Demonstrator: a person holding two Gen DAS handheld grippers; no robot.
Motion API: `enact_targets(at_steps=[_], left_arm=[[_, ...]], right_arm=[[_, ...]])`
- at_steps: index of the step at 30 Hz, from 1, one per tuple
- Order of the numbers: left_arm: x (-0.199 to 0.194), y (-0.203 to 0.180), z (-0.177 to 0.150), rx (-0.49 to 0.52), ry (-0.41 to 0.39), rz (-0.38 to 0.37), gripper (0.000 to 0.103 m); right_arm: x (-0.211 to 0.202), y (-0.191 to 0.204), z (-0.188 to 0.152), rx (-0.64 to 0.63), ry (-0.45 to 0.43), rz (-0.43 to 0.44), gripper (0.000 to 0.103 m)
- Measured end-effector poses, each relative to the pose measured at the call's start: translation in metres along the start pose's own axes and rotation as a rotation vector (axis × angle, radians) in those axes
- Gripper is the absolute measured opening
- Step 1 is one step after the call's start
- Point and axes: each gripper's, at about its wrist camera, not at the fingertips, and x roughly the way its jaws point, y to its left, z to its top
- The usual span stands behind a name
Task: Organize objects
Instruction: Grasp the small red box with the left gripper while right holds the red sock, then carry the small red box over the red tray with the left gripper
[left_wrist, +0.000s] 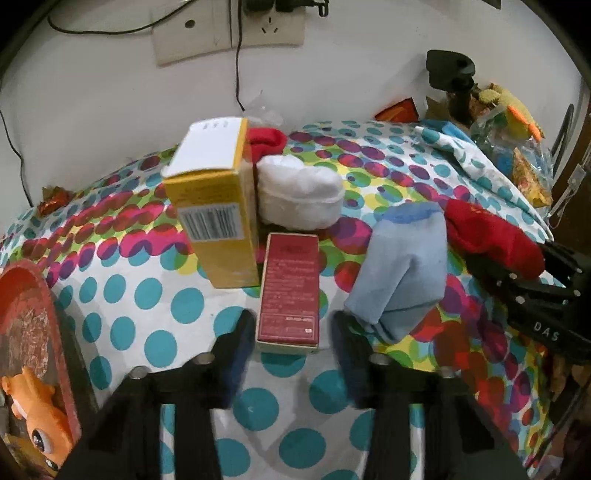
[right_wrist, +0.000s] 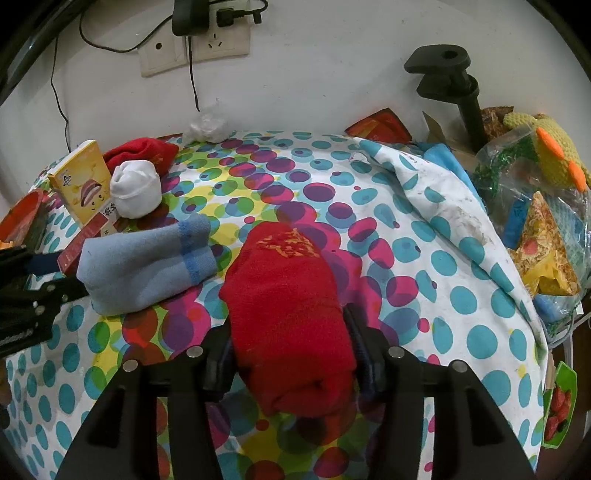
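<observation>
Right tongs (right_wrist: 291, 354): pinching the folded red fleece sock bundle with orange embroidery (right_wrist: 291, 314), one finger pressed to each flank, bundle lying lengthwise between them. Cannot tell whether it rests on or rides just above the dotted cloth-covered worktop (right_wrist: 461, 295).

Left tongs (left_wrist: 291, 350): spread, gripping nothing. The flat dark-red cardboard carton (left_wrist: 290, 306) lies on the cloth with its near end between the fingertips, not clamped.

Landmark: the folded pale-blue sock bundle (right_wrist: 147, 266). Red bundle sits just right of it, near but apart. Left of it, the dark-red carton. Behind it, a rolled white sock ball (right_wrist: 136, 194), touching or nearly touching an upright yellow cardboard box (left_wrist: 218, 206). A second red sock (right_wrist: 142, 151) lies behind the white ball, toward the wall.

Step in hand, as judged: carrying or placing the red bundle, likely to group it with the other socks.

Next move calls for: keeping the pinch firm on soft fleece, setting the bundle down beside the blue one without nudging it, then spreading the right tongs. Left tongs would need to close squarely on the carton's sides if that is its target; the yellow box stands close and could tip.
</observation>
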Motion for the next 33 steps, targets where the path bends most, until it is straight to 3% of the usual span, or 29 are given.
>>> enact_targets(at_steps=[21,33], left_arm=[[-0.022,-0.008,-0.039,-0.013,-0.088,0.021,0.03],[-0.035,0.017,-0.055,-0.163,-0.112,0.068,0.03]], right_arm=[[0.001,0.001,0.001,0.003,0.001,-0.003,0.055],[0.004,-0.001,-0.003,0.005,0.002,0.0,0.056]])
